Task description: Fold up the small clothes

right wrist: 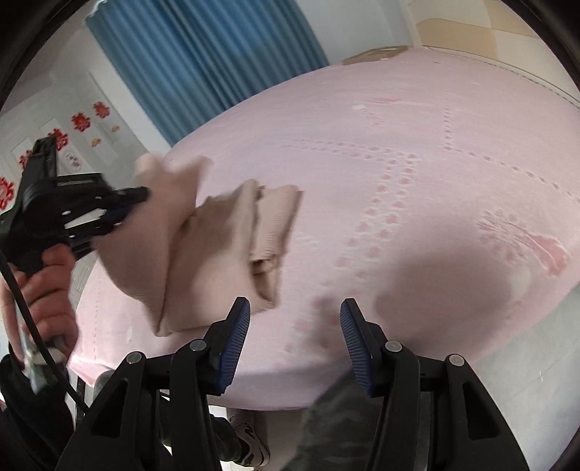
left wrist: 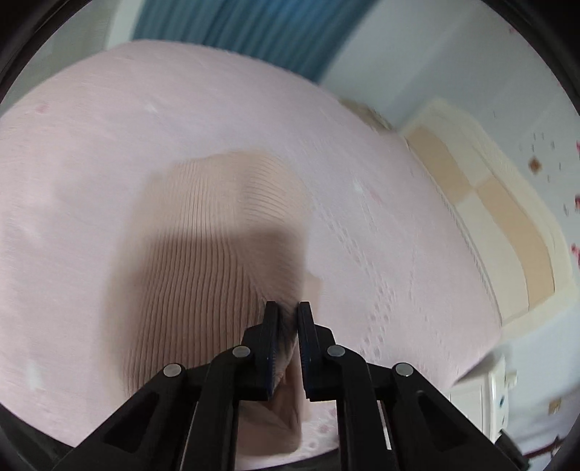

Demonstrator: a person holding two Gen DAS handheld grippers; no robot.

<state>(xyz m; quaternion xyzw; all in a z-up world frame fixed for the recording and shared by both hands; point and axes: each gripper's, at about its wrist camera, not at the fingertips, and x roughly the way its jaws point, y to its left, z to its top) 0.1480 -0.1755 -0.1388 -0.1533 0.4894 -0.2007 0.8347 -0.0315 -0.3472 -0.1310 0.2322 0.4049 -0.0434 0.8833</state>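
Left wrist view looks down on a bed [left wrist: 108,145] covered in a pale pink sheet with small printed paw marks running in dotted lines across it. A beige ribbed knit garment [left wrist: 203,253] lies partly on that sheet, with one end lifted, and the left hand-held gripper [left wrist: 288,311] has its jaws pressed almost together, pinching a fold of the knit between the pads. Beyond the bed hangs a blue pleated curtain [left wrist: 235,32], and to the right stands a cream padded headboard [left wrist: 507,224] against a light wall. In the right wrist view the same garment [right wrist: 217,253] hangs bunched from the left hand-held gripper [right wrist: 139,195], which a hand [right wrist: 47,290] grips by its handle, while the rest trails on the sheet near the bed's near edge. The right hand-held gripper [right wrist: 295,311] hovers over bare sheet just beside the cloth, its blue pads [right wrist: 237,337] standing apart with nothing between them. Red paper decorations [right wrist: 81,121] dot the white wall left of the curtain.
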